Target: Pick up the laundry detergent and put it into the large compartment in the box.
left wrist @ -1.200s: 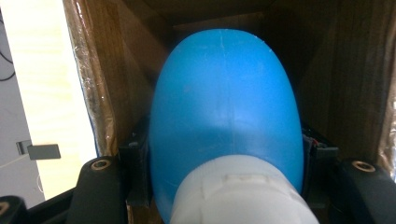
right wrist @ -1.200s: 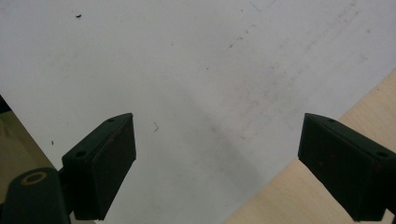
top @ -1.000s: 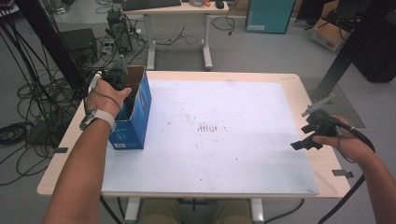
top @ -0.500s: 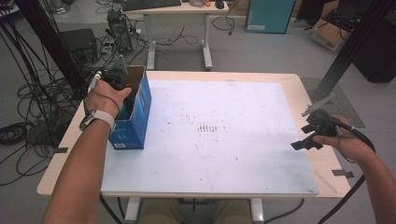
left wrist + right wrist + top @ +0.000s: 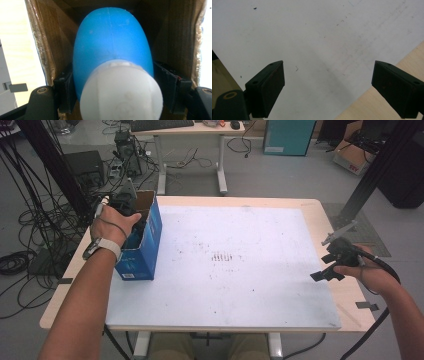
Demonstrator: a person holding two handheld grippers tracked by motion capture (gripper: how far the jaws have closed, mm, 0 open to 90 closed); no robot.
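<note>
Two grippers in use. Left gripper (image 5: 113,100), reaching into blue carton (image 5: 150,240) at table's (image 5: 280,202) left edge: jaws just been opening, blue-and-white bottle (image 5: 112,50) between them inside the carton; whether pads press it, can't tell. Right gripper (image 5: 328,87): jaws wide apart, nothing between, over white mat (image 5: 250,270) by table's right edge.

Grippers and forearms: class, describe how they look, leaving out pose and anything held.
Both grippers are black. The right gripper has two blocky black jaws with flat pads, a grey three-cornered plate on top and a black cable trailing back. The left gripper is black too, with a grey plate. The forearms are unsleeved; the left wrist wears a watch on a pale strap.
</note>
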